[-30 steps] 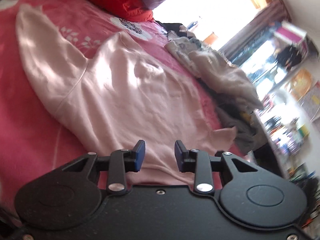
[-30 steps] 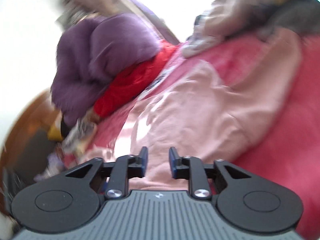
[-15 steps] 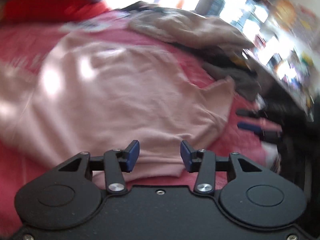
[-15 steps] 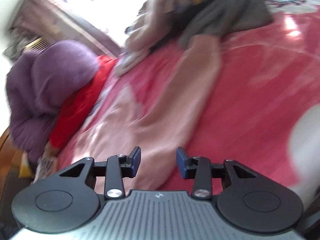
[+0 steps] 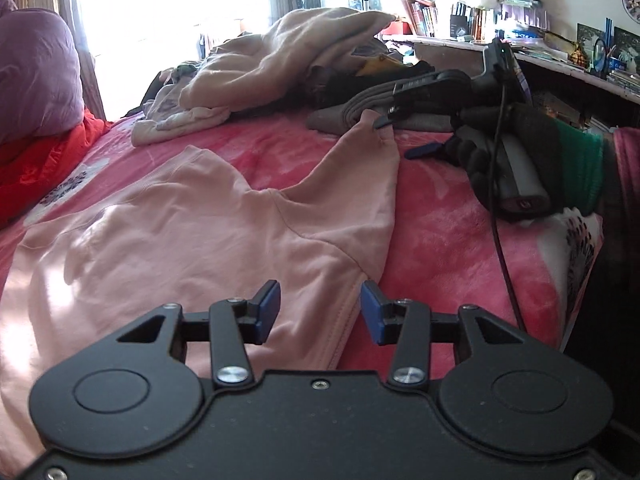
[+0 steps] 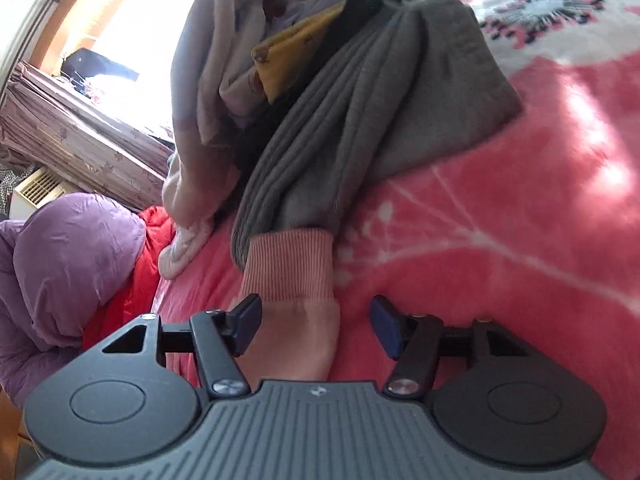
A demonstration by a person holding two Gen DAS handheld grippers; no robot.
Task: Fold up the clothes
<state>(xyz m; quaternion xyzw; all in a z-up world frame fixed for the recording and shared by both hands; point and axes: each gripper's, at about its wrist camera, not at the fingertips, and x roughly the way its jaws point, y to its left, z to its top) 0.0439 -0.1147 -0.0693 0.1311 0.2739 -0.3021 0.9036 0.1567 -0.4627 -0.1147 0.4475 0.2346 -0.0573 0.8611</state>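
A pale pink sweatshirt (image 5: pixel 192 240) lies spread flat on the pink blanket (image 5: pixel 452 248). My left gripper (image 5: pixel 319 309) hovers over the sweatshirt's near corner below the armpit, its blue pads apart and clear of the cloth. One sleeve runs out to its ribbed cuff (image 6: pixel 289 264), which lies at the foot of a grey garment. My right gripper (image 6: pixel 316 322) stands over that cuff with its jaws opening; the sleeve lies between the pads, which do not press on it. From the left wrist view, the right gripper (image 5: pixel 400 136) sits at the cuff (image 5: pixel 374 124), held by a dark gloved hand (image 5: pixel 504 152).
A heap of beige, grey and yellow clothes (image 5: pixel 288 52) lies at the back of the bed. A purple padded jacket (image 6: pixel 68 256) and a red one (image 5: pixel 36 156) lie on the left. Crowded shelves (image 5: pixel 480 20) line the right wall. The bed's edge (image 5: pixel 576 256) drops off at right.
Both views have swung. My left gripper has slid along the hem to the sweatshirt's right corner and opened wider. My right gripper has run down the sleeve to the cuff, its jaws widening.
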